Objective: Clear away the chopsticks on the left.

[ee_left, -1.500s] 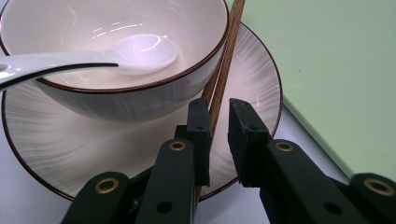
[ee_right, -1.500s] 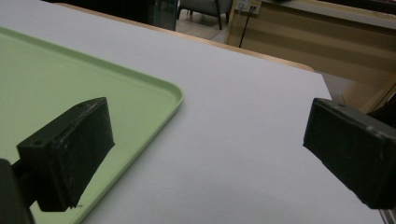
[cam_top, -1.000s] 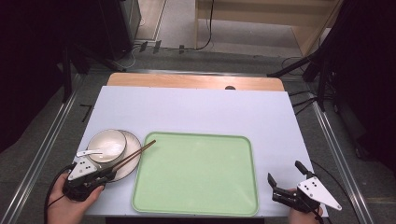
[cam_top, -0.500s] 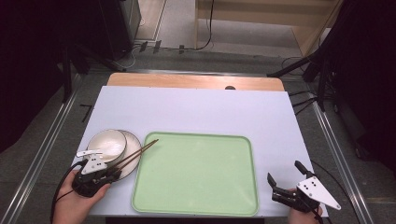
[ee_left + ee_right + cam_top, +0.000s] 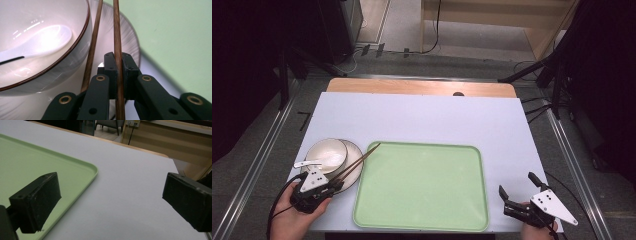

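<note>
Left tongs (image 5: 331,186): sitting at the near left corner of the worktop (image 5: 422,115), in the person's left hand (image 5: 292,220); the jaws have just been closing and are now clamping one chopstick between the pads, as the left gripper view is showing.
Gripped chopstick (image 5: 117,45): running straight out from between the pads, its long axis lying along the line of the tongs, its far end pointing away over the plate towards the tray.
Second chopstick (image 5: 93,42): lying just beside the gripped one, outside the pads and close against the bowl's wall, its far end leaning slightly towards the gripped stick.
Chopsticks as a pair (image 5: 357,162): in the high view lying slantwise, near ends at the tongs, tips pointing up and to the right, reaching over the tray's near-left rim.
Bowl (image 5: 326,152): standing on the plate (image 5: 354,172), holding a white spoon (image 5: 312,162).
Tray (image 5: 422,187): pale green, lying in the middle of the worktop, bare.
Right tongs (image 5: 514,192): resting at the near right corner, jaws standing wide apart, gripping nothing, just right of the tray.
</note>
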`<act>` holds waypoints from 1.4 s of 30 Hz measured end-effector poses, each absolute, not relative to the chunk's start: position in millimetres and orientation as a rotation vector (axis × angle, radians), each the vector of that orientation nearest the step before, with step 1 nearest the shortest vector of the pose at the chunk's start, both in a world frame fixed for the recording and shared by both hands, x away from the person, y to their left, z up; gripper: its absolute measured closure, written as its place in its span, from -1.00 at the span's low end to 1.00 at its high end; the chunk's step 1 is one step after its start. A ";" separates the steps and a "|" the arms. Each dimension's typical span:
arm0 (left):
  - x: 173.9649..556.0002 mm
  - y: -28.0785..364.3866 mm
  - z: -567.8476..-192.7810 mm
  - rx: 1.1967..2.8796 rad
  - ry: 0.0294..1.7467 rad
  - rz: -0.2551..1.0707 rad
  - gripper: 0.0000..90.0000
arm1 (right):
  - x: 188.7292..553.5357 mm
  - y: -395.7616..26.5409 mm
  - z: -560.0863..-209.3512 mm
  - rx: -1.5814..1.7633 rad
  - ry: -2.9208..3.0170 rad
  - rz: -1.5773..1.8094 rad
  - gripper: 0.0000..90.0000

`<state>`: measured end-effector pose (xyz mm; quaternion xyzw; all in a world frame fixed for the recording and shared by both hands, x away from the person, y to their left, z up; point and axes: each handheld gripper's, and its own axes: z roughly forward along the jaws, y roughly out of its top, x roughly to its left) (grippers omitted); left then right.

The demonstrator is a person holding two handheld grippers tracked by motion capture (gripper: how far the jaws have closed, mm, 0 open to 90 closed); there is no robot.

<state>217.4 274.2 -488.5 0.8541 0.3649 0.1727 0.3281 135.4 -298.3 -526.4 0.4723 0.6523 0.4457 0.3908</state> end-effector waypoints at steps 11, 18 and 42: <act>200.5 227.7 -486.4 2.193 0.889 0.343 0.88 | 135.5 -299.3 -526.2 1.194 1.649 1.156 -0.96; 199.2 186.1 -501.0 2.190 0.903 0.249 0.88 | 135.6 -299.6 -526.4 1.195 1.646 1.158 -0.96; 203.6 170.0 -518.4 2.193 0.955 0.202 0.54 | 135.7 -299.5 -526.7 1.202 1.651 1.163 -0.96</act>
